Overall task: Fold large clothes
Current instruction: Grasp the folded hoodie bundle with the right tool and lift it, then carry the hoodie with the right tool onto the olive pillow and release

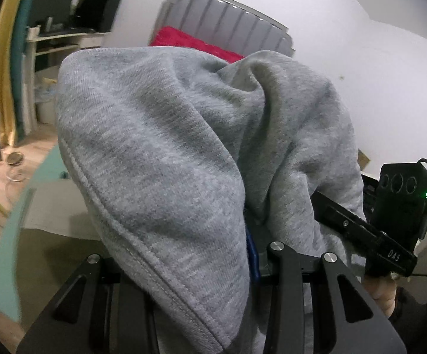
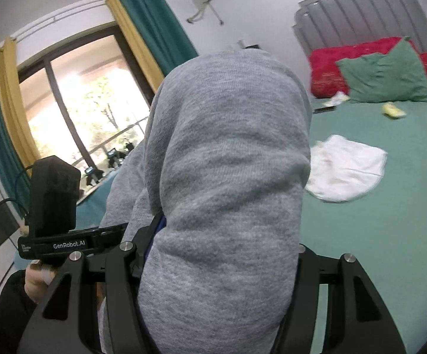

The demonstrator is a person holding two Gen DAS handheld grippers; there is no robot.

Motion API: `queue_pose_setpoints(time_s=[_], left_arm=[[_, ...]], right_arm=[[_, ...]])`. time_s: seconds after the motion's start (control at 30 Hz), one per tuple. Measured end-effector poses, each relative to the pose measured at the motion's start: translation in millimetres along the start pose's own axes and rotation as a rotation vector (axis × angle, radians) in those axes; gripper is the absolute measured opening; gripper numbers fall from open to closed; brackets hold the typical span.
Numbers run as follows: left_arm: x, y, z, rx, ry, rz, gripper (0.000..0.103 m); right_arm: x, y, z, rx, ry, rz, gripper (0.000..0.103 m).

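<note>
Bed [image 2: 390, 221]: green sheet, big, under it all.
Hoodie [image 2: 228, 177]: gray, thick, held up off the bed, draped over both grippers, hiding the fingers.
Pillows: green pillow [image 2: 387, 76] leaning on red pillow [image 2: 325, 73], by the headboard [image 2: 361, 11].
White cloth [image 2: 346, 171]: flat on the bed, right of the hoodie.
Left gripper [image 1: 252, 253]: buried in hoodie cloth; open or clenched, cannot tell.
Right gripper [image 2: 157, 233]: buried in cloth too; cannot tell.

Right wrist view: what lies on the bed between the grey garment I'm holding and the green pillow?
A crumpled white cloth lies on the green sheet between the grey garment and the green pillow; the right wrist view shows it.
</note>
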State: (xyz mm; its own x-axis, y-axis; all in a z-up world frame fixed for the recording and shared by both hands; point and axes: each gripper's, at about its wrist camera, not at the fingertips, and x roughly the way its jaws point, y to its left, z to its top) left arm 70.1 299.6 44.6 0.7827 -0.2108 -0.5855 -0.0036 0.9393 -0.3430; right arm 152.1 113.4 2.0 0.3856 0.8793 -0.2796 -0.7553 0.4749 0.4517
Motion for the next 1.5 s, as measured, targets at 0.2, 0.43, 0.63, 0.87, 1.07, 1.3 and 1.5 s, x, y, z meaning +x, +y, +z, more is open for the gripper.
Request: queue_pose_setpoints(time_s=[0.2, 0.43, 0.63, 0.87, 1.07, 1.3, 1.5], left_arm=[[-18, 81, 6, -0.024, 0.042, 0.134, 0.040], [73, 175, -25, -0.274, 0.249, 0.273, 0.051], [57, 174, -33, -0.242, 0.197, 0.269, 0.067], [11, 157, -33, -0.078, 0.186, 0.506, 0.067], [-31, 129, -48, -0.096, 0.158, 0.503, 0.067], [-56, 68, -65, -0.052, 0.067, 0.451, 0.067], [-61, 13, -81, -0.053, 0.028, 0.387, 0.067]], right_arm=[[80, -4, -12, 0.114, 0.085, 0.085, 0.060], [192, -43, -73, 0.199, 0.399, -0.136, 0.078], [170, -54, -76, 0.049, 0.328, -0.213, 0.100], [135, -26, -63, -0.090, 0.296, -0.273, 0.100], [109, -27, -72, -0.065, 0.342, -0.278, 0.100], [65, -39, -82, -0.041, 0.391, -0.332, 0.100], [4, -53, -93, 0.007, 0.387, -0.359, 0.100]])
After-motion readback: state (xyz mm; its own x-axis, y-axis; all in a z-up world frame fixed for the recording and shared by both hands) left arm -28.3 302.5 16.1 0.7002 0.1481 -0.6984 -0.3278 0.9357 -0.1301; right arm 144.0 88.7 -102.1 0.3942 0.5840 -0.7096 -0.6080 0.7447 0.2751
